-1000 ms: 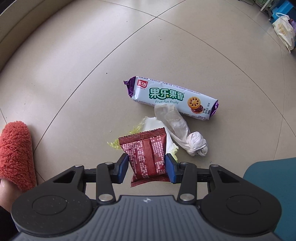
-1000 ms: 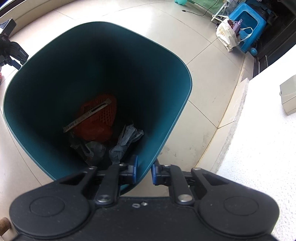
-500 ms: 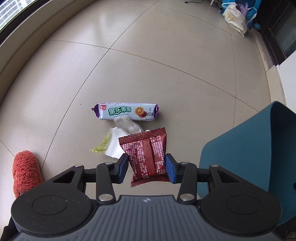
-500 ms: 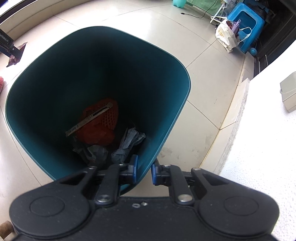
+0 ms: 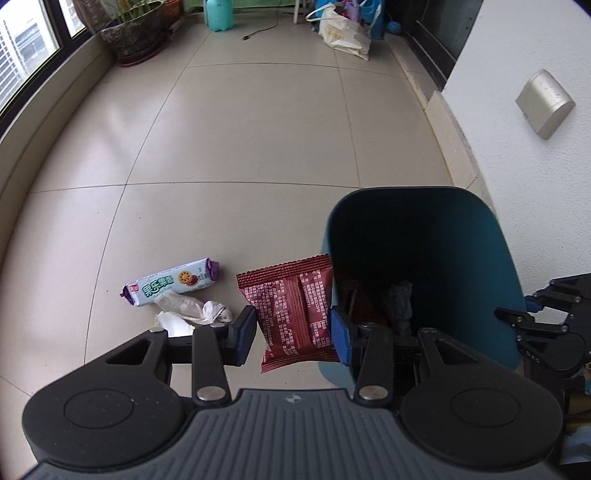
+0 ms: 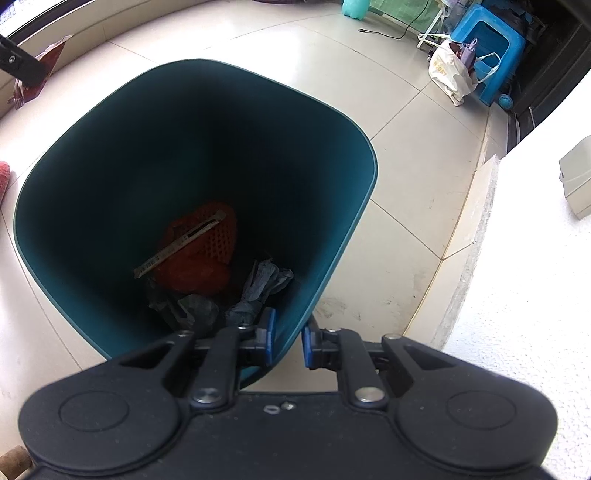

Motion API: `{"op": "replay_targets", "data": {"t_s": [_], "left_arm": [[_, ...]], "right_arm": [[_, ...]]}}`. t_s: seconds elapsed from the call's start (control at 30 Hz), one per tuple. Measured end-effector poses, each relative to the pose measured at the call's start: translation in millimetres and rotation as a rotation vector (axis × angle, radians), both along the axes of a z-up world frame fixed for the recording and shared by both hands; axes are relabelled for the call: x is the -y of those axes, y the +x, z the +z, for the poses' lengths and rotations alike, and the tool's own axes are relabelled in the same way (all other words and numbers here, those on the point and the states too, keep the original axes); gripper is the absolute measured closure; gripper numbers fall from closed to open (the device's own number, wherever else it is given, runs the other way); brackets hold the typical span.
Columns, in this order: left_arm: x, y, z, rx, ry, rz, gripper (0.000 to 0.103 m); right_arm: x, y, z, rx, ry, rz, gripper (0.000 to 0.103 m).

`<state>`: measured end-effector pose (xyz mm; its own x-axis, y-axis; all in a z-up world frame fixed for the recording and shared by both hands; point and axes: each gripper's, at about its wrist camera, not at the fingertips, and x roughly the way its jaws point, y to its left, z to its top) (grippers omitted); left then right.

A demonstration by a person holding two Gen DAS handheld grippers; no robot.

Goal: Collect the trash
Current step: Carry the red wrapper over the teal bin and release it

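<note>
While the right gripper [image 6: 287,341] clamps the bin [image 6: 332,155] rim, the left gripper [image 5: 293,332] grips a red packet [image 5: 291,310]. The packet's long axis runs along the fingers, top edge pointing away, tilted slightly left.

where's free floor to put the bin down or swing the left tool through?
Free: the wide tiled floor beyond the biscuit pack, up to the plant pot and the white bag. Crowded: left of the teal bin, where the pack, crumpled tissue and white scrap cluster.
</note>
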<state>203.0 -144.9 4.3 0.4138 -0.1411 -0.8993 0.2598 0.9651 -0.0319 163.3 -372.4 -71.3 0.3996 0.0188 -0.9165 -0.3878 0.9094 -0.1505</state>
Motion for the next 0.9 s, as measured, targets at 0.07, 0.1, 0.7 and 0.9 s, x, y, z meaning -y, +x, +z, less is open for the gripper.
{"op": "replay_targets", "data": {"t_s": [0.07, 0.1, 0.7, 0.9], "left_arm": [[22.5, -0.6, 4.3, 0.012, 0.01, -0.042, 0.061], [34.6, -0.8, 4.7, 0.018, 0.021, -0.061, 0.061], [146.3, 37.7, -100.9, -0.141, 0.131, -0.172, 0.061], [160.4, 43.2, -129.8, -0.19, 0.173, -0.181, 0.061]], "right_arm": [[0.9, 0.2, -0.3, 0.003, 0.002, -0.001, 0.089], [1.2, 0.3, -0.3, 0.004, 0.005, -0.003, 0.089], [4.6, -2.3, 0.5, 0.014, 0.022, 0.013, 0.089], [6.3, -2.8, 1.1, 0.015, 0.036, 0.013, 0.089]]}}
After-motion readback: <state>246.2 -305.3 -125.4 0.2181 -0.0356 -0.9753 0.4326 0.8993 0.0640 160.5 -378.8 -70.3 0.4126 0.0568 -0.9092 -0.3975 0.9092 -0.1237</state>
